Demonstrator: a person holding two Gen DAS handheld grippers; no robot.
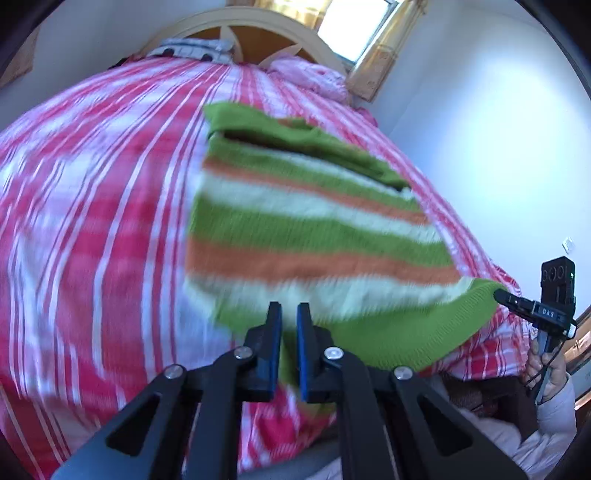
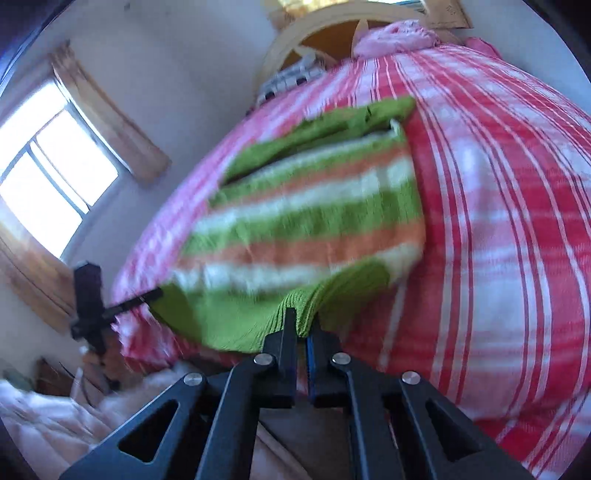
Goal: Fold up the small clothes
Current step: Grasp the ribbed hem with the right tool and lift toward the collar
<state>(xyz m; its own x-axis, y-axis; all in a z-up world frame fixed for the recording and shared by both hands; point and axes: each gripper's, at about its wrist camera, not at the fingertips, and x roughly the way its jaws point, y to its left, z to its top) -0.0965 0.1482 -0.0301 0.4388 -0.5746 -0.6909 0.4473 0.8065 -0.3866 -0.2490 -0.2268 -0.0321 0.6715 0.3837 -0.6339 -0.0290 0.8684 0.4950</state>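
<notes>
A small knitted sweater (image 1: 310,221) striped green, orange and white lies on the bed, sleeves folded across its top. It also shows in the right wrist view (image 2: 306,214). My left gripper (image 1: 289,314) is shut on the sweater's green hem at its near left corner; it appears in the right wrist view (image 2: 157,294) pinching that corner. My right gripper (image 2: 301,325) is shut on the green hem at the near right corner; it appears in the left wrist view (image 1: 498,295) at that corner. The hem hangs lifted between both grippers.
The bed is covered by a red, pink and white plaid sheet (image 1: 92,206), with a wooden headboard (image 1: 258,33) and pillows at the far end. A window (image 2: 48,162) with curtains is to the left. A white wall (image 1: 480,129) runs along the bed's right side.
</notes>
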